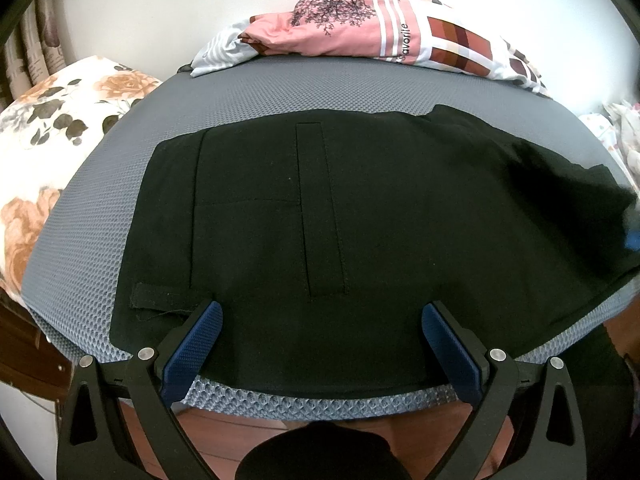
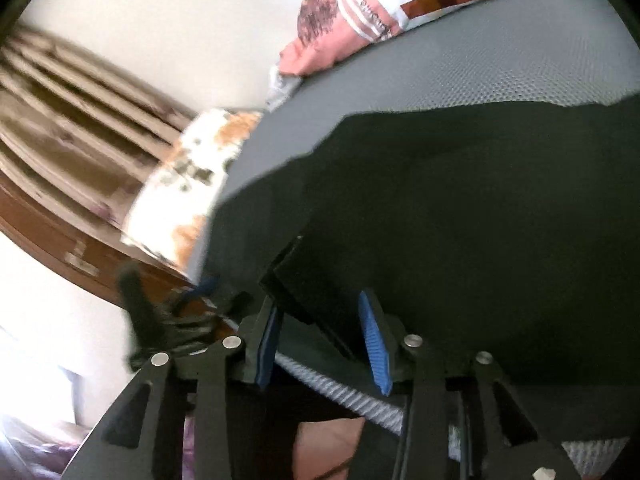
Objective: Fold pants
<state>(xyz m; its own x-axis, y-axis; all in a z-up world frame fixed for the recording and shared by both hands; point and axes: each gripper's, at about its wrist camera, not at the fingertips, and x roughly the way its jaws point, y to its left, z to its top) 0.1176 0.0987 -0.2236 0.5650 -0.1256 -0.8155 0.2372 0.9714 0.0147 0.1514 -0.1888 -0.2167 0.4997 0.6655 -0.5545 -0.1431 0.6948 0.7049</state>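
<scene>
Black pants (image 1: 360, 208) lie spread flat on a grey mesh mattress (image 1: 248, 92), with stitched seams and a belt loop facing up. My left gripper (image 1: 323, 322) stands open near the mattress's front edge, its blue pads (image 1: 200, 344) wide apart above the cloth and pinching nothing. In the blurred right wrist view, the right gripper (image 2: 320, 340) is at the near edge of the pants (image 2: 460, 208). Its jaws are partly apart and a raised fold of black cloth (image 2: 304, 296) stands between them; the pad (image 2: 374, 344) on the right is clear of it.
Pink patterned bedding (image 1: 360, 24) is heaped along the mattress's far edge. A floral pillow (image 1: 60, 132) lies at the left, with curtains (image 1: 36, 36) behind it. Wooden floor (image 1: 280, 424) shows below the front edge. White cloth (image 1: 612, 136) sits at the far right.
</scene>
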